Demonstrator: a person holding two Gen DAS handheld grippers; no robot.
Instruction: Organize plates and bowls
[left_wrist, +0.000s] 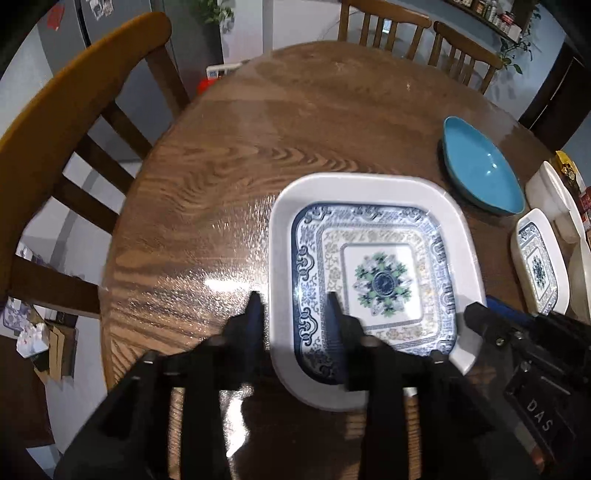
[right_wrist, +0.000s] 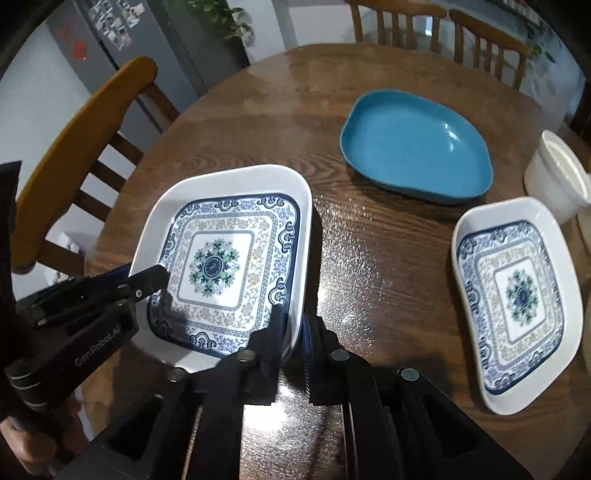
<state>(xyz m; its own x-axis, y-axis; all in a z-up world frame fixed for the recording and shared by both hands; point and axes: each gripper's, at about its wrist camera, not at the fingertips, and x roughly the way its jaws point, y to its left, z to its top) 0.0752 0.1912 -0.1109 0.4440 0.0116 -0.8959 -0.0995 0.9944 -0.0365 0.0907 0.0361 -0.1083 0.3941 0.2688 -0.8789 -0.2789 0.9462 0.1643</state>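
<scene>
Left wrist view: left gripper (left_wrist: 293, 306) low over the bench (left_wrist: 221, 166), fingers (left_wrist: 255, 314) spread apart and straddling the left rim of the big plate (left_wrist: 376, 280); one finger outside the rim, the other over the patterned inside. No squeeze on the rim visible. Big plate square, white-edged, blue floral pattern, lying near the front of the bench, its front corner hidden behind the gripper body. Right gripper (left_wrist: 476, 317) entering from the right at the plate's right edge. Blue bowl (left_wrist: 480, 166) farther back to the right, apart from the plate. Small plate (left_wrist: 537, 266) with the same pattern at the far right edge, just beside a white dish (left_wrist: 550, 199). Wooden chair (left_wrist: 74, 110) to the left, two more behind the bench.

Right wrist view: right gripper (right_wrist: 293, 321) clamped on the big plate's (right_wrist: 229, 258) near right rim, fingers (right_wrist: 275, 325) close together with the rim between them. Left gripper (right_wrist: 147, 280) reaching in over the plate's left rim; spread not clear from here. Blue bowl (right_wrist: 417, 147) behind and to the right, resting alone. Small plate (right_wrist: 517, 302) to the right, well apart from the big one. White dish (right_wrist: 557, 173) just behind the small plate.
</scene>
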